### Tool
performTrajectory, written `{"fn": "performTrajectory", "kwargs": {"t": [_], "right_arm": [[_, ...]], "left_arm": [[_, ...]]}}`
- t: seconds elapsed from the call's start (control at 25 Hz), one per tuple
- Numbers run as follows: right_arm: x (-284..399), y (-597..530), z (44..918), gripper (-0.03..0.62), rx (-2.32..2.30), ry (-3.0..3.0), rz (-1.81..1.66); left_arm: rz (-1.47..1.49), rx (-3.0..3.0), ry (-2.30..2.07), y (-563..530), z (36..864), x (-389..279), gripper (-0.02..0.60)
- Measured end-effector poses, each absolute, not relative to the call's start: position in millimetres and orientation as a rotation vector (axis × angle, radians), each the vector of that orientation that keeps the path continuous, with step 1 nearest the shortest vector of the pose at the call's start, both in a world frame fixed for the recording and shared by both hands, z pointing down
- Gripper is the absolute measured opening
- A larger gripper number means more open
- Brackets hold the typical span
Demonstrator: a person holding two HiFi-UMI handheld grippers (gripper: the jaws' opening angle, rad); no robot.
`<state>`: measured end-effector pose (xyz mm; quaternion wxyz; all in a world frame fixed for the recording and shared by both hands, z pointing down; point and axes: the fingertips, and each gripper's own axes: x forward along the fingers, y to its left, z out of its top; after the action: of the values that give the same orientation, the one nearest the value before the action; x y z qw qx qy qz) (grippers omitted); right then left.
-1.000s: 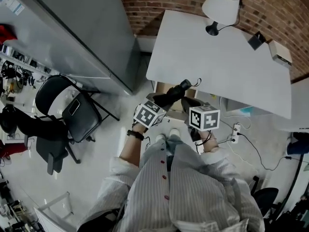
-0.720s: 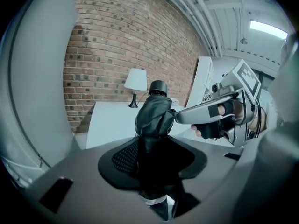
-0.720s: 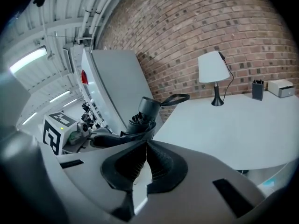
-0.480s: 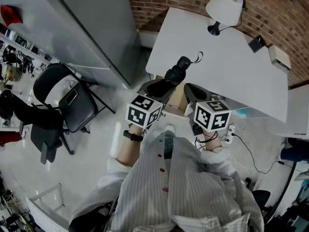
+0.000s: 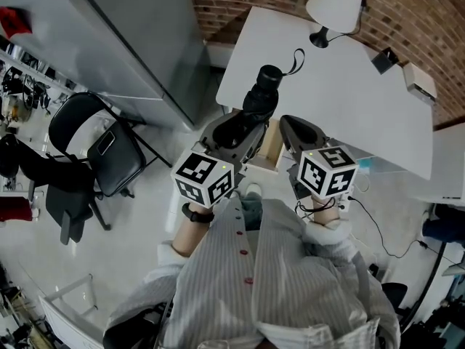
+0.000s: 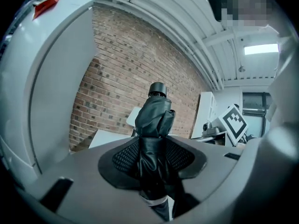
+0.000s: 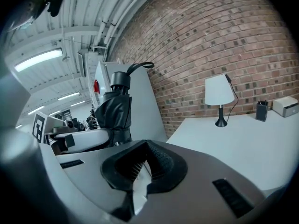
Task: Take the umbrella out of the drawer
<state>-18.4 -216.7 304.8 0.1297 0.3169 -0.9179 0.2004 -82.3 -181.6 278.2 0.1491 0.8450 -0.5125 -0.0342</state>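
A folded black umbrella (image 5: pixel 258 104) with a wrist loop at its handle sticks forward out of my left gripper (image 5: pixel 240 128), over the near edge of the white table (image 5: pixel 341 86). In the left gripper view the umbrella (image 6: pixel 154 118) runs between the ribbed pads and the left gripper (image 6: pixel 152 146) is shut on it. My right gripper (image 5: pixel 294 131) hovers just to its right, jaws together and holding nothing. In the right gripper view, beyond the right gripper (image 7: pixel 145 146), the umbrella (image 7: pixel 114 113) stands at the left. The open wood-coloured drawer (image 5: pixel 270 145) shows below, under the table edge.
A white lamp (image 5: pixel 333 2), a small dark box (image 5: pixel 386 59) and a white box (image 5: pixel 421 81) sit at the table's far side by the brick wall. A grey cabinet (image 5: pixel 138 35) and a black folding chair (image 5: pixel 109 147) stand to the left. Cables and a power strip (image 5: pixel 363 177) lie at the right.
Both grippers have risen. The left one has lifted the umbrella from down by the drawer up to the table's edge and levelled it out.
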Motion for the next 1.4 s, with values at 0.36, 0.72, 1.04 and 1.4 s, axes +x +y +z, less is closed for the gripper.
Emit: {"fn": "performTrajectory", "kwargs": {"t": [0.36,0.72,1.04,1.4], "right_arm": [[-21.2,-216.4,289.0,0.034,0.886,-2.709,0.526],[-26.6,-219.2,289.8,0.034,0.889,-2.710,0.520],[-34.8,-221.2,294.5,0.034,0.864,-2.696,0.508],[-42.0,-226.4,297.4,0.034,0.854,-2.681,0.504]], "left_arm": [[-0.219,2.464,-1.468,-175.5,251.3,-75.7,0.181],[-0.215,2.473,-1.484,-178.6,249.0,-82.0,0.181],[-0.223,2.457,-1.473,-181.6,251.6,-87.9,0.179],[-0.227,2.442,-1.471,-187.4,254.3,-96.4,0.179]]}}
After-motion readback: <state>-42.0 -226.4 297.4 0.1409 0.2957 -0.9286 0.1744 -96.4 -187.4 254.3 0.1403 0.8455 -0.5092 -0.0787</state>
